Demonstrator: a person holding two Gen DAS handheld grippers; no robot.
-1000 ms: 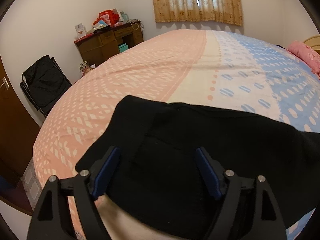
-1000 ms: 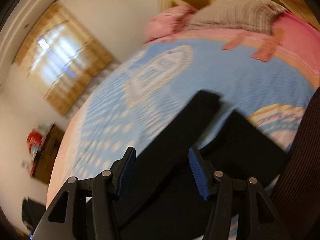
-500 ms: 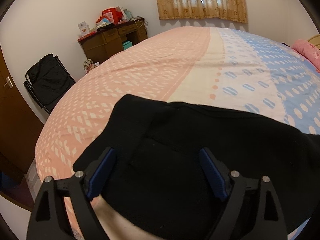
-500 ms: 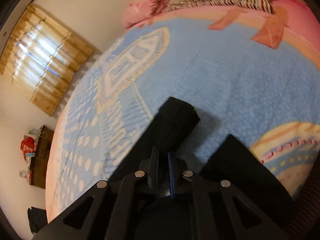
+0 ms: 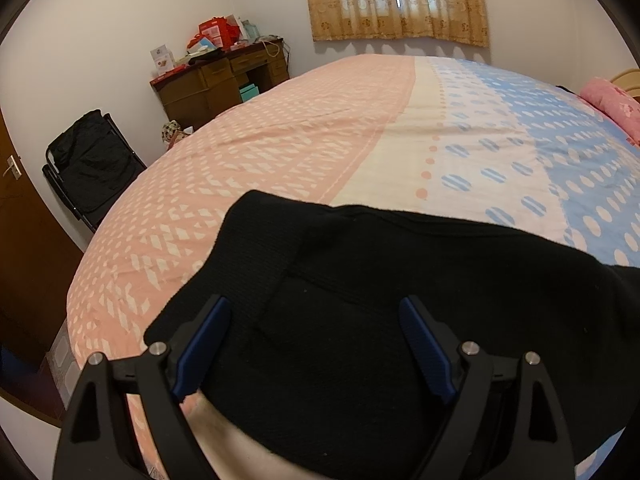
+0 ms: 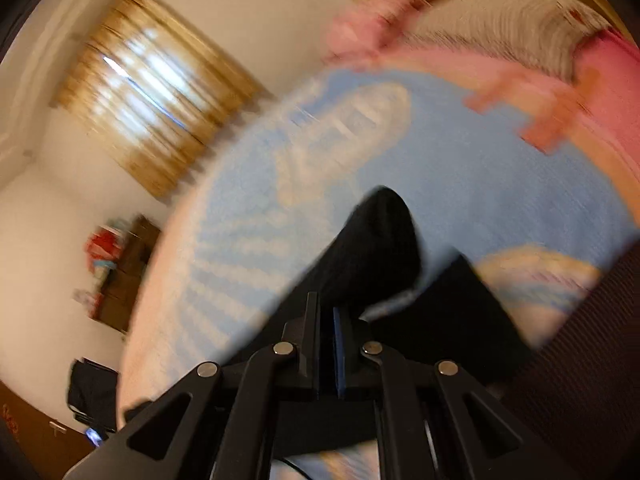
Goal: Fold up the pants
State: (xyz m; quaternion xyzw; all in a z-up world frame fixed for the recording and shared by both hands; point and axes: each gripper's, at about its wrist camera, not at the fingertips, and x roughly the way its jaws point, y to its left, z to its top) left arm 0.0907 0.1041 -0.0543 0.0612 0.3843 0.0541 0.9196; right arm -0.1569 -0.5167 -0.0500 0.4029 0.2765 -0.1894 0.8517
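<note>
Black pants [image 5: 360, 288] lie on the bed, waistband end toward the pink side. My left gripper [image 5: 316, 336] is open and hovers just above the waist area, its blue pads either side of a back pocket. In the blurred right wrist view, my right gripper [image 6: 326, 328] is shut on one black pant leg [image 6: 376, 248] and holds its hem end raised off the blue part of the sheet. The other leg [image 6: 460, 312] lies flat to the right.
The bed sheet [image 5: 320, 132] is pink, cream and blue. Pink pillows [image 6: 560, 92] and a striped blanket [image 6: 500, 28] lie at the head. A wooden desk [image 5: 220, 80], a black chair [image 5: 88, 164] and a curtained window [image 5: 396, 0] stand beyond.
My right gripper closed on the pant leg and has lifted and swung it; the view is now blurred with motion. My left gripper barely moved and stays open.
</note>
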